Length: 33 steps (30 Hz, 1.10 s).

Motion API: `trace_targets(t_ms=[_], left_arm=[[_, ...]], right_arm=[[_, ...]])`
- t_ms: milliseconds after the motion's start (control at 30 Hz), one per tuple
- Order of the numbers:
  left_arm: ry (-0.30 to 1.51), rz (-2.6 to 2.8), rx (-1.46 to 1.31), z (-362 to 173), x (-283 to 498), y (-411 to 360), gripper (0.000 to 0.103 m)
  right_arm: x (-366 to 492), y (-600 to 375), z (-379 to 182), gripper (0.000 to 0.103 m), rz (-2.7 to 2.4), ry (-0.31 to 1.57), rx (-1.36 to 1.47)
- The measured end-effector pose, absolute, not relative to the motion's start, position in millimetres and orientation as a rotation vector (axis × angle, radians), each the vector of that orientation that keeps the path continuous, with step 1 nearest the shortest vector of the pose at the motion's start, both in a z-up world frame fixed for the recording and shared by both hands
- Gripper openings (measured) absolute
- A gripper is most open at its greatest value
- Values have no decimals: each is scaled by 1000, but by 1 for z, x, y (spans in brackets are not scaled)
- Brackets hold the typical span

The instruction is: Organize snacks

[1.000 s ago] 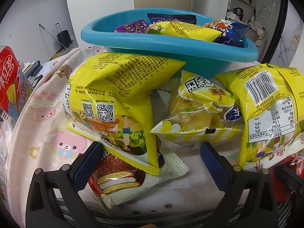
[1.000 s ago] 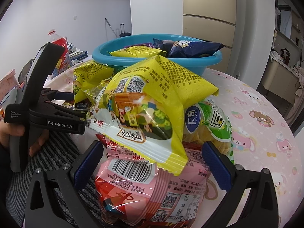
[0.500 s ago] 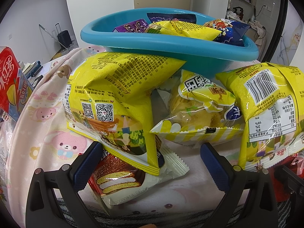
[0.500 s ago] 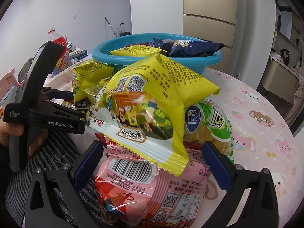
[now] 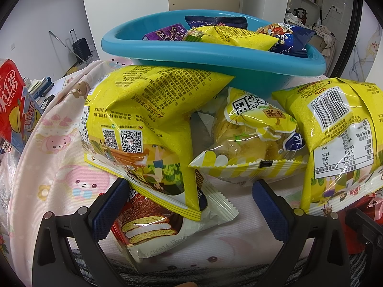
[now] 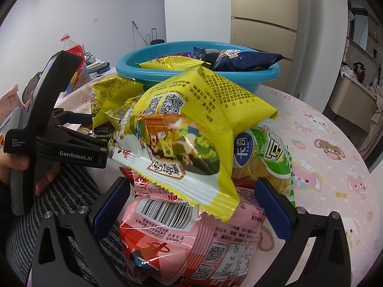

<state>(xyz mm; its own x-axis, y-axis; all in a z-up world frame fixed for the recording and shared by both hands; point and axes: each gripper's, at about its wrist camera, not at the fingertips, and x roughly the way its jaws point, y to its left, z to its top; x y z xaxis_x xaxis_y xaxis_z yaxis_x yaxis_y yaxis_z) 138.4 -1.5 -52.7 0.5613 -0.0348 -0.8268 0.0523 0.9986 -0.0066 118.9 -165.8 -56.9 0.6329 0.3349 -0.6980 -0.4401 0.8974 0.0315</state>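
A blue basin (image 5: 215,59) at the back holds several snack packs; it also shows in the right wrist view (image 6: 239,76). In front of it lies a pile of snacks. In the left wrist view, my left gripper (image 5: 189,205) is open around a yellow chip bag (image 5: 148,119) lying on a chocolate pie pack (image 5: 153,224). A yellow-striped crisp pack (image 5: 253,141) and another yellow bag (image 5: 335,129) lie to the right. In the right wrist view, my right gripper (image 6: 191,205) is open around a pink snack bag (image 6: 191,236), with a yellow bag (image 6: 191,129) on top.
The table has a pink cartoon cloth (image 6: 335,167). A red iced-tea carton (image 5: 12,102) and books stand at the left. A green-labelled crisp pack (image 6: 270,153) lies right of the pile. The left gripper's body (image 6: 55,134) is close on the right gripper's left.
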Motion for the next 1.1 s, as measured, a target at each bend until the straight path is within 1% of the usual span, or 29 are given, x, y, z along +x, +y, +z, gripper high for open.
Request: trace_targets(t_ms=[1100], left_arm=[[977, -48, 27, -53, 144, -6, 103]], right_arm=[[119, -165, -57, 103, 445, 770, -153]])
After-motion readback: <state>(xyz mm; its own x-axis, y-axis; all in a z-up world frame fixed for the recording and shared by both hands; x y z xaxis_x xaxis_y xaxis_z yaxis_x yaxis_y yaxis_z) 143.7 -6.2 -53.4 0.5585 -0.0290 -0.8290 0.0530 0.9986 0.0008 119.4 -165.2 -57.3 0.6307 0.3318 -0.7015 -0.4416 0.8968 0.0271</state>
